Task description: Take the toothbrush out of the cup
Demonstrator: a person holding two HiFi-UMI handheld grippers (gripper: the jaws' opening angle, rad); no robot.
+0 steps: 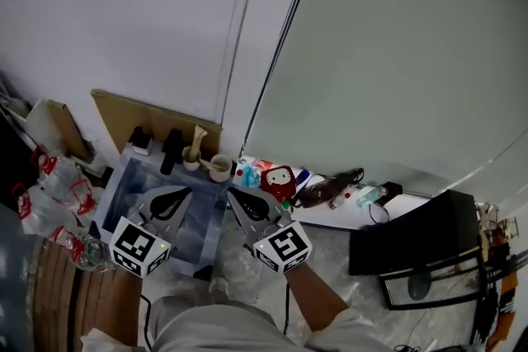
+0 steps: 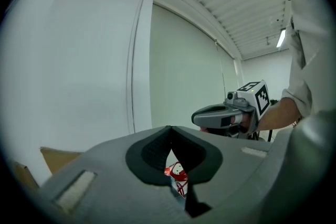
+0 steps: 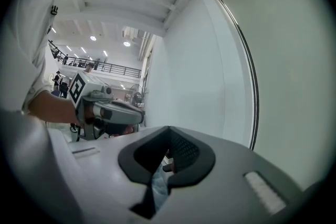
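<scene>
Head view: toothbrush (image 1: 199, 136) upright in cup (image 1: 191, 160), far edge of counter (image 1: 124, 181).
Left tool (image 1: 176, 196): jaws together, empty.
Right tool (image 1: 239, 198): jaws together, empty.
Risk: cup tipped if reached with tools unopened.

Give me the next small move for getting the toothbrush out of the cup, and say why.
Probably open the left gripper and ease it forward toward the toothbrush. Both grippers are shut and empty, and both are short of the cup. The toothbrush stands up out of the cup with its handle free to grasp, and it looks nearer the left gripper than the right gripper.
</scene>
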